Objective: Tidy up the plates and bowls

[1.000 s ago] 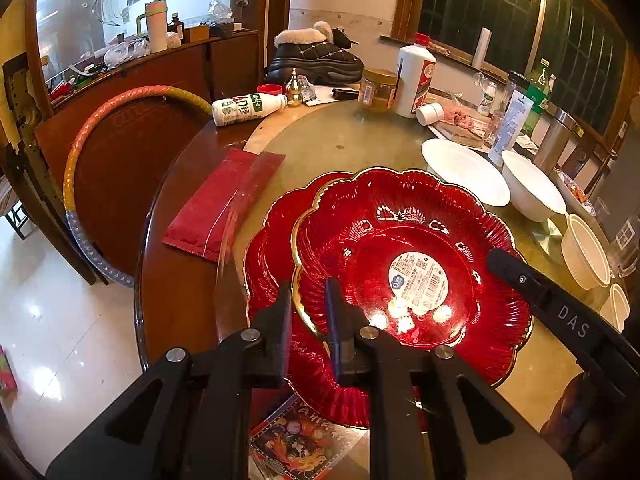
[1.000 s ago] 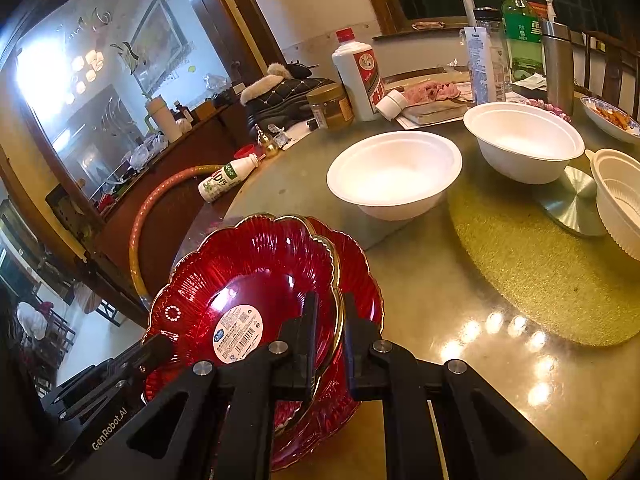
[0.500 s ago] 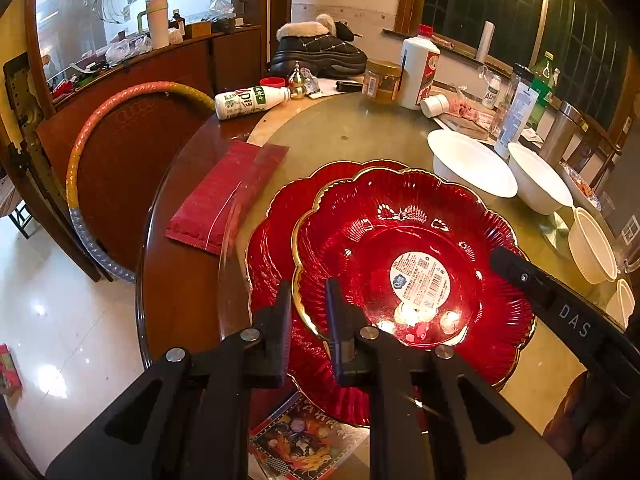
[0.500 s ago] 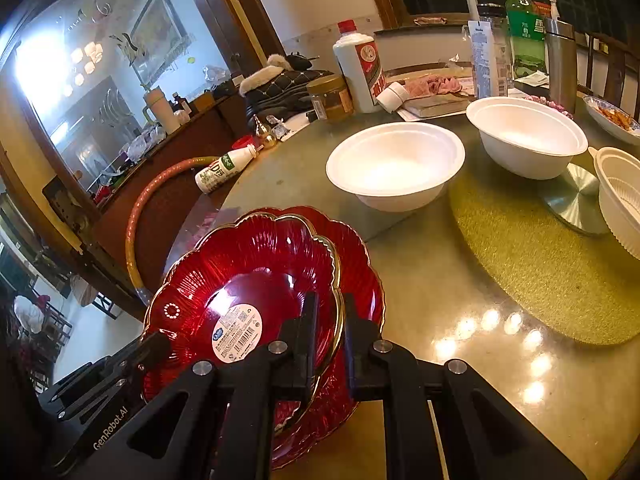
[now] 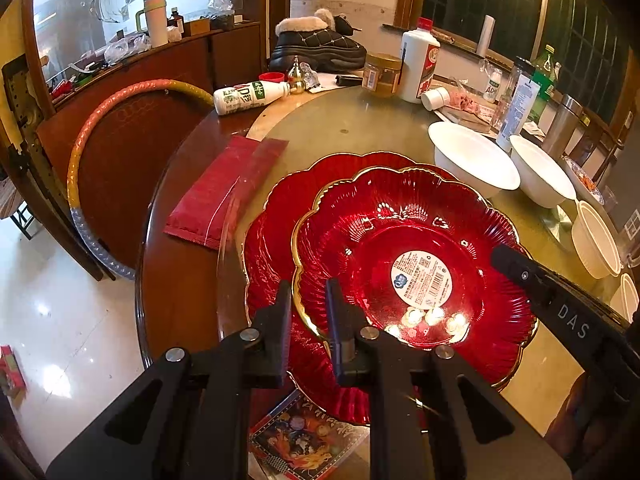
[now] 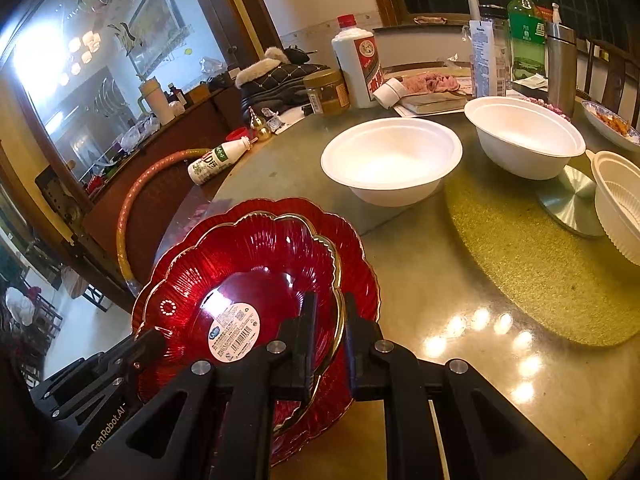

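Both tongs pinch the rim of the upper red plate [image 5: 416, 264]: left tongs [image 5: 308, 300] on one edge, right tongs [image 6: 330, 320] on the opposite. It sits offset on a second red plate [image 5: 272, 216] at the desk [image 6: 460, 300] edge. Uneven release could slide both off.

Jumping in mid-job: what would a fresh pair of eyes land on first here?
Two red scalloped plates: the upper plate, with a white barcode sticker, sits on the lower plate near the round table's edge. The left gripper and right gripper each pinch the upper plate's gold rim from opposite sides. Behind them stand two white bowls.
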Demonstrator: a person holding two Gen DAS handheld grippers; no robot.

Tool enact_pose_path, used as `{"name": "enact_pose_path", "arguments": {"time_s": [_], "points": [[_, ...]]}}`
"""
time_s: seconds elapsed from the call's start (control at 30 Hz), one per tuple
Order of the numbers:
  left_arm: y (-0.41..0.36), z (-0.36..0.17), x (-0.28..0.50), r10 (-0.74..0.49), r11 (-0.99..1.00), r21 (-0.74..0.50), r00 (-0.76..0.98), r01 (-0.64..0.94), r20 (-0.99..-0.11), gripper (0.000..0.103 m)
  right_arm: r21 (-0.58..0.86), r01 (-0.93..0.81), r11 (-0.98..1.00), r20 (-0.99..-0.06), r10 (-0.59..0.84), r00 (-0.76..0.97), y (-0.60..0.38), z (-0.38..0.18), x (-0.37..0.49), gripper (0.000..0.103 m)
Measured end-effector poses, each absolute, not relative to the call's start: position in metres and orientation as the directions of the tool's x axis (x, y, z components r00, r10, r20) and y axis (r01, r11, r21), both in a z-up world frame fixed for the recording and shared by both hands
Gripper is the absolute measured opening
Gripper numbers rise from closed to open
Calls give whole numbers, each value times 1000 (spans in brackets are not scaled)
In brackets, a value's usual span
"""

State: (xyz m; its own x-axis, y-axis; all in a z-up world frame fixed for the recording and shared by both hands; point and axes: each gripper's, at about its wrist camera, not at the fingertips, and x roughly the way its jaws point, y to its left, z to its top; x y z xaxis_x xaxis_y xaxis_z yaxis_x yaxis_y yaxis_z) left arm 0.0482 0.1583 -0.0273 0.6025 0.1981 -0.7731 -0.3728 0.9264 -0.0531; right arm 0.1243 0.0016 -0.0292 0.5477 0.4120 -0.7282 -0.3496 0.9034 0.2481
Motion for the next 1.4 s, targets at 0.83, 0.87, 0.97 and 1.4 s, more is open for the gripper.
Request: {"name": "enact_pose_path", "arguments": {"time_s": [0.83,0.87,0.97,1.4], "points": [[160,-13,40,196,910,-98,627,-403,-754,15,114,-380,918,-703,345,622,13,-22,113,20],[161,-11,39,196,908,-102,629,-406,-752,20,133,-373,918,-694,355,626,9,-20,113,22],[164,-2,38,193,903,-120,639,-412,-744,58,264,-333,905,-635,423,646,-12,-11,117,46],[177,45,54,110,909,-229,731,-348,-673,73,798,59,600,-477,570,669,-130,-46,152,96]]}}
